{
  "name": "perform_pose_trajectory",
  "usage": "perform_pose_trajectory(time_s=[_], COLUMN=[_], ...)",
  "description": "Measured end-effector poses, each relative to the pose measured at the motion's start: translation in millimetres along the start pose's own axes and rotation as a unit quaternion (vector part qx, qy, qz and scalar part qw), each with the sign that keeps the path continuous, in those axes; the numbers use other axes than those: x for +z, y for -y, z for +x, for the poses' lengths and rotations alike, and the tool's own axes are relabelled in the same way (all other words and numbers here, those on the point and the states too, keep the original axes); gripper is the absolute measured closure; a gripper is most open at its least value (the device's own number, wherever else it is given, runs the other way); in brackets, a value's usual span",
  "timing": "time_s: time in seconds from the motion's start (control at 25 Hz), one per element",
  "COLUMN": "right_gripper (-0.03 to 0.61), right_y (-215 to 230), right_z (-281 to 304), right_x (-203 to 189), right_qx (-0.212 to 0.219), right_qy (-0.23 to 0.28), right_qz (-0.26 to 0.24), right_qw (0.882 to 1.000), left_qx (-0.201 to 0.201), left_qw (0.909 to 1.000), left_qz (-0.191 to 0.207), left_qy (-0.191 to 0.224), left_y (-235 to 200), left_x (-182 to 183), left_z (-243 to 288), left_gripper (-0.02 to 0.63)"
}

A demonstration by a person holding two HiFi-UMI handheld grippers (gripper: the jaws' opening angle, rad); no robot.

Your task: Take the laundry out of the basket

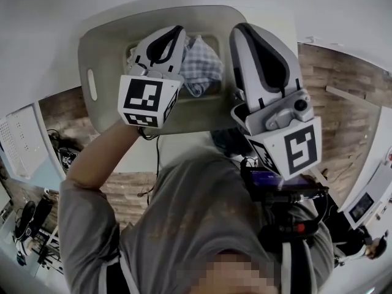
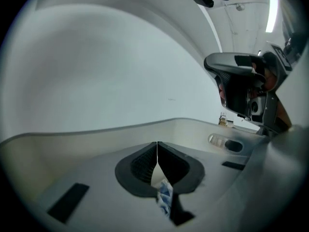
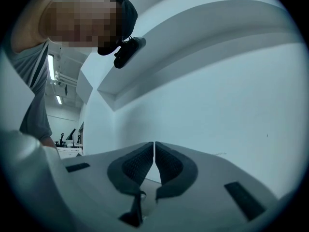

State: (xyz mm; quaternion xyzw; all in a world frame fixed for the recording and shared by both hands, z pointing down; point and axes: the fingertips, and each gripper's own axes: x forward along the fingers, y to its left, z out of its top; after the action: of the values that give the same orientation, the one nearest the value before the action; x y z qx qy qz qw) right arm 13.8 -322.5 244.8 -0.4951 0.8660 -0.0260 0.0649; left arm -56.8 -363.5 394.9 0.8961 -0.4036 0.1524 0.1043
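Laundry is a blue-white checked cloth, bunched in the basket on the counter. It sits between the two sets of fingers, just beside the left tips and near the right ones.

Left gripper: fingers closed tip to tip, nothing between the pads. A sliver of checked cloth shows below them through the gap at their roots. It looks seen-through rather than caught, but I can't be sure.

Right gripper: fingers closed, empty, pointing at bare wall.

Handling guess: light, limp, not fragile. The ribbed pads should hold it, but it will drape and may drag on the basket rim.

Grasp: open the fingers first, pinch deep on a raised fold at the top of the bunch, then lift until the tail clears the rim.
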Motion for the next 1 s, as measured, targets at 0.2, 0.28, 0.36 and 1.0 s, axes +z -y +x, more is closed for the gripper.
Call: perform_pose_trajectory(time_s=[0.2, 0.28, 0.36, 1.0], right_gripper=[0.563, 0.563, 0.562, 0.562], right_y=[8, 12, 14, 26], right_z=[5, 6, 6, 2], right_x=[-2, -4, -5, -12], right_qx=[0.002, 0.001, 0.000, -0.016], right_qy=[-0.003, -0.004, -0.005, -0.007], right_qz=[0.007, 0.010, 0.011, 0.023], right_qw=[1.000, 1.000, 1.000, 1.000], left_qx=[-0.030, -0.049, -0.067, -0.112], left_qw=[0.9977, 0.9957, 0.9928, 0.9628], left_qz=[0.002, 0.023, 0.027, 0.090], left_qy=[-0.061, -0.075, -0.096, -0.229], left_y=[10, 20, 27, 42], left_x=[-27, -35, -49, -142], left_z=[16, 21, 26, 41], left_gripper=[0.581, 0.526, 0.485, 0.387])
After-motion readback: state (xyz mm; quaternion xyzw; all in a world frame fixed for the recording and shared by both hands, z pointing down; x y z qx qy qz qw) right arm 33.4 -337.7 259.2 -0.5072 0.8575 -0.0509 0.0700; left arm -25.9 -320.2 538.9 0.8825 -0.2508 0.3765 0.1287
